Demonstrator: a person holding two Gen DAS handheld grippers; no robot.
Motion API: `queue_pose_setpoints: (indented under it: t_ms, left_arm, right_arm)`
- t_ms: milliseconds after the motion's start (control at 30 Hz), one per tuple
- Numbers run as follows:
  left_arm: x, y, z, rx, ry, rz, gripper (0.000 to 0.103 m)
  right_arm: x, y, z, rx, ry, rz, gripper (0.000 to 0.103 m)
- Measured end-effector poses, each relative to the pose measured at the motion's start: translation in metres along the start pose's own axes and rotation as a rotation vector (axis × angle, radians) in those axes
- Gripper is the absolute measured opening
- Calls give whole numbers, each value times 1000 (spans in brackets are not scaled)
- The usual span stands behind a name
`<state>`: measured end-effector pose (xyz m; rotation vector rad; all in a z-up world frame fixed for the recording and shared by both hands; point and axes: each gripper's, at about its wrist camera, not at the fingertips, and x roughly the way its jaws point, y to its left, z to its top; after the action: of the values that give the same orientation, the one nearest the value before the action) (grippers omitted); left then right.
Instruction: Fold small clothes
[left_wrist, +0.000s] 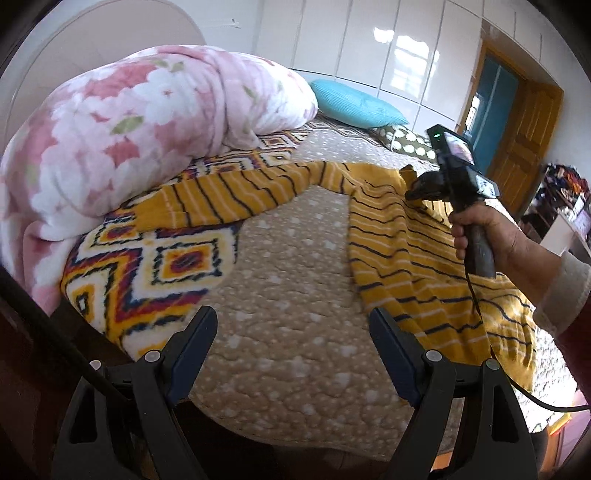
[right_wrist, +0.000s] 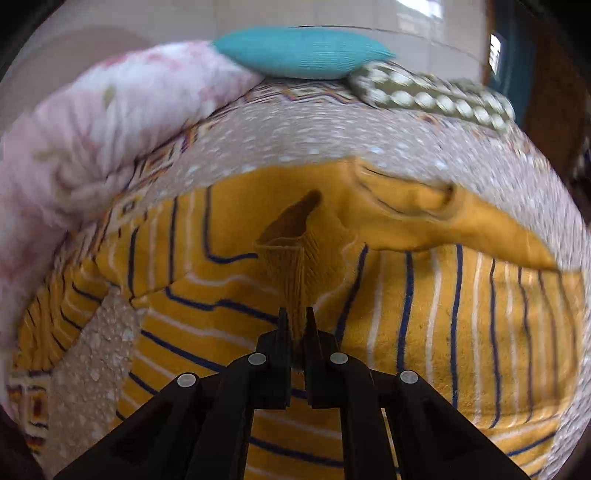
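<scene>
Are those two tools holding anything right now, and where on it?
The right tool pinches the yellow sweater by its ribbed cuff. The left tool is open over the bed, holding nothing.

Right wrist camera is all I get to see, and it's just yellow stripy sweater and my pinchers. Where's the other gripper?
Observer: The left gripper hangs over the bare beige bedspread, beside the sweater, not touching it.
Operator: Is it pinching anything?
Observer: No. Its jaws are wide open with nothing between them.
Operator: What am I holding?
Observer: Your right gripper is shut on a ribbed yellow cuff, lifted above the sweater's body.
Operator: Is a sleeve sticking out?
Observer: Yes. One sleeve stretches flat toward the pink floral blanket.
</scene>
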<state>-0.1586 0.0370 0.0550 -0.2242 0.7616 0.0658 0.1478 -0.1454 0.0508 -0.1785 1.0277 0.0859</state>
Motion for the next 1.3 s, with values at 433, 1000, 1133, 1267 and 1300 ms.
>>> queue_pose_setpoints:
  t_ms: [433,1000,1133,1267,1300]
  left_arm:
    - [-2,31,-5,-94,8,27,83]
    - [-21,111,-22,-346,-22,39,83]
    - [-20,108,-23,-328,-19,52,83]
    - [-16,100,-20,-302,-12,60,83]
    - [-17,97,-18,-295,-14,56,83]
  right_arm:
    - [-14,144,-26,-462,-14,61,21]
    - [-40,349,-92,-845,-103,189,57]
    - [-25,380,-93,-849,-139,135,55]
    - [-34,371,-73,-737,-98,201,6]
    - [-42,358,-63,-677,-107,237,6]
